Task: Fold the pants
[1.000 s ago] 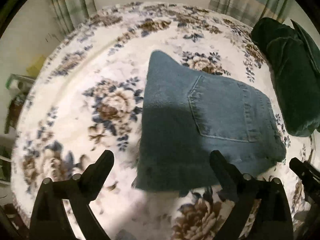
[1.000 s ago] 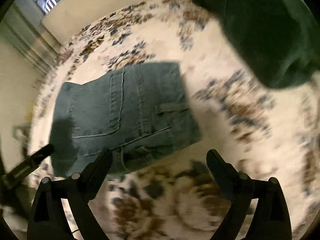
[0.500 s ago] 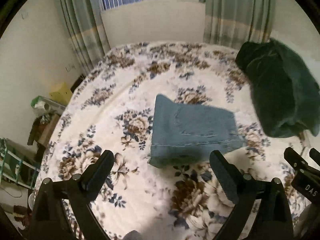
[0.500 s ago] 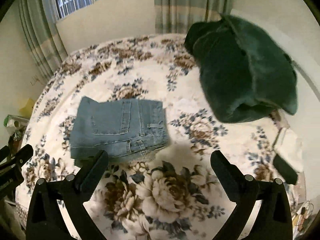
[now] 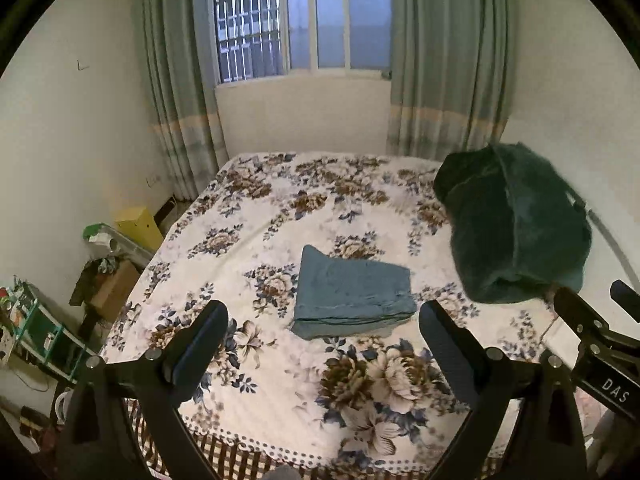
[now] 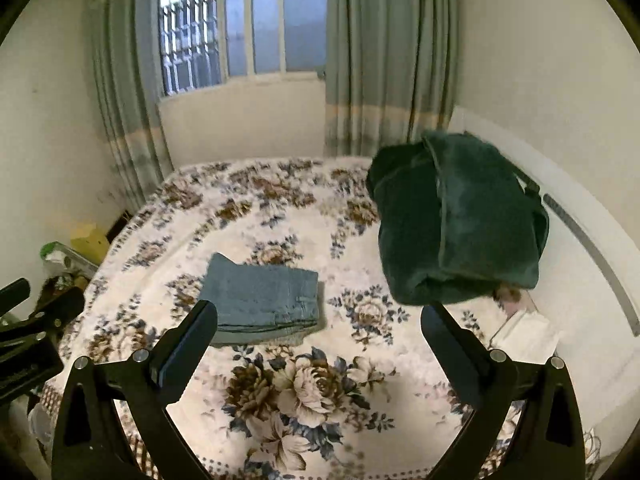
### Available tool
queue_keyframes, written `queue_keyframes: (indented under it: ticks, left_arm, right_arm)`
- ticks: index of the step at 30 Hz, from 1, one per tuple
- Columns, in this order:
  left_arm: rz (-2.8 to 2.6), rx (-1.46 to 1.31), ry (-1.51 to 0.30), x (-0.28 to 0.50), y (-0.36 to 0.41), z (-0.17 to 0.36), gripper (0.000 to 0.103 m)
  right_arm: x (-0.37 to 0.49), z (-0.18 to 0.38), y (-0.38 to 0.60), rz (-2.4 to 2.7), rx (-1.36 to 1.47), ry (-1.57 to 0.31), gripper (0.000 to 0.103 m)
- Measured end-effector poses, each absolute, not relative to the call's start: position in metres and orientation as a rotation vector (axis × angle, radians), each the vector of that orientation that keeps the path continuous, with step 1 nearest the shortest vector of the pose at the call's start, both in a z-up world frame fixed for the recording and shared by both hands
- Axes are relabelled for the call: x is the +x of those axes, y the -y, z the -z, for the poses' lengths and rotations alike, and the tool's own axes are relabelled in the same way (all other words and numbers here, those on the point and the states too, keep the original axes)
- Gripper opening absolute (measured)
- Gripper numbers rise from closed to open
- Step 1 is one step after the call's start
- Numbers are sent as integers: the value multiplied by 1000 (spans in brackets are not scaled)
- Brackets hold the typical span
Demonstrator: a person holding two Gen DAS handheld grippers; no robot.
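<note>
Black fingers (image 5: 208,332) of both grippers spread wide, holding nothing.

A home bedroom: floral-covered bed (image 5: 280,208), curtained barred window (image 5: 304,20), clutter beside it.

Folded pants (image 5: 352,298) lying flat on the bed (image 5: 280,380), near frame centre. Heaped blanket (image 5: 516,228) on the bed too, at upper right, well apart from the pants. Window (image 5: 304,20) behind the bed, top centre, with curtains (image 5: 448,60) on both sides. Box (image 5: 138,226) and shelf clutter (image 5: 36,328) beside the bed at left edge. Left gripper (image 5: 322,344) and right gripper (image 6: 318,344) at bottom of each view, before the pants, spread wide, touching nothing.
</note>
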State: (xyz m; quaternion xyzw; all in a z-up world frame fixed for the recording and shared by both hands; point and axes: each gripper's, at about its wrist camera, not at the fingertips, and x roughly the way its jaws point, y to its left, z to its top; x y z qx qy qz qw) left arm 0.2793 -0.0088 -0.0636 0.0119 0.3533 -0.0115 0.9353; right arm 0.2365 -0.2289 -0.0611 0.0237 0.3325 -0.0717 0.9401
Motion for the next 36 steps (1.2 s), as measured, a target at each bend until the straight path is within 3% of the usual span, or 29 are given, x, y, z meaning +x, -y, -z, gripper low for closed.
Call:
queue_keyframes:
  ticks: [14,20,36]
  left_arm:
    - [-6,-6,-676,199,7,17,98]
    - [-26,2,-666,182,6,11,103]
    - [-48,16,-656,164,12,6,103]
  right_arm:
    - [124,-33,228,71,30,-586,103]
    - [108,-41,231,70,31,-579,103]
    - [107,-38,239,28,37,-624,103]
